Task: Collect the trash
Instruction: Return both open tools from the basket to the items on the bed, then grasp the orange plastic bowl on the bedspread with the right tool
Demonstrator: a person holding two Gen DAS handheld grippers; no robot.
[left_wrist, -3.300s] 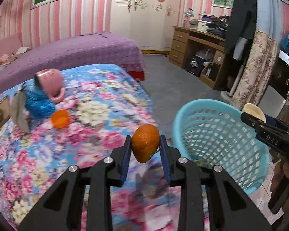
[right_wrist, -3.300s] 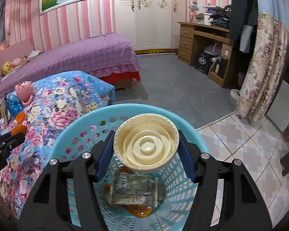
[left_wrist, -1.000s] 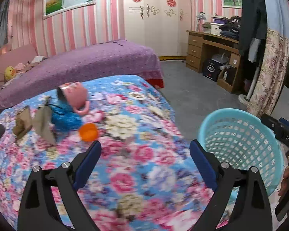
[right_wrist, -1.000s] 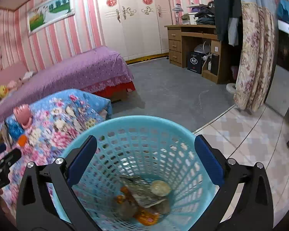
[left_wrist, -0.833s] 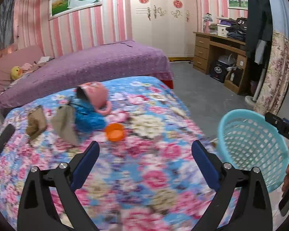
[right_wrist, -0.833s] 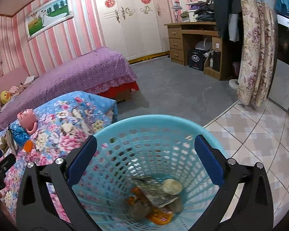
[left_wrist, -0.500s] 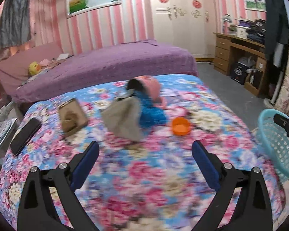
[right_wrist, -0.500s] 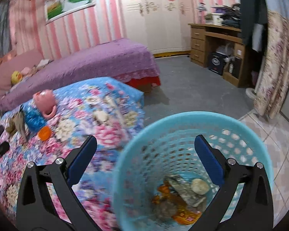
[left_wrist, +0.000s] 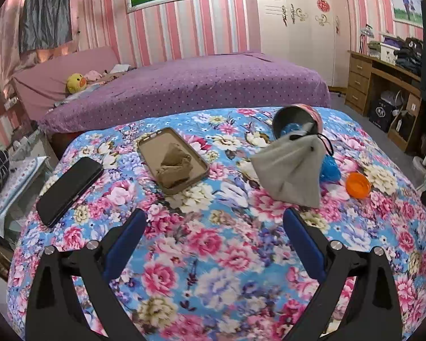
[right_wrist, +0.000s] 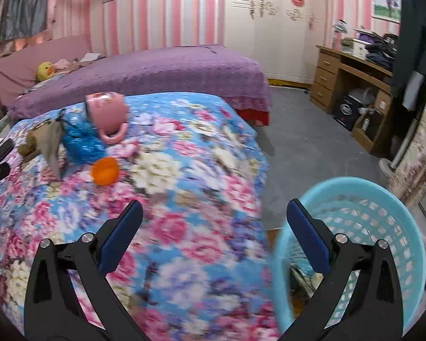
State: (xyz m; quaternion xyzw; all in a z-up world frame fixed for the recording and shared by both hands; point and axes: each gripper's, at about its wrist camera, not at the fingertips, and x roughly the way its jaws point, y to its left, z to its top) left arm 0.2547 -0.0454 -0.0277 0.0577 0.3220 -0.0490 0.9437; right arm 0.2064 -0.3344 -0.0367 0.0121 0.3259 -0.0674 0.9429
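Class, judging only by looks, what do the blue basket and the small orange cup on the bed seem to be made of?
Blue basket: apparently moulded plastic, matte, shown by its regular lattice of holes.
Small orange cup: probably smooth plastic, thin-walled with uniform colour; it could also be fruit peel.

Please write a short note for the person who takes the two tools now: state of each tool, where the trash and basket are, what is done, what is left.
Left tool: open, holding nothing, above the floral bedspread.
Right tool: open, holding nothing, between the bed and the blue basket.
Basket: on the floor beside the bed; some trash is already at its bottom, blurred.
On the bed: orange peel cup, crumpled blue plastic, grey cloth bag, brown crumpled paper lying in a phone case.
Probably not trash: pink mug, black phone.
Left to do: likely the peel, blue plastic and paper.
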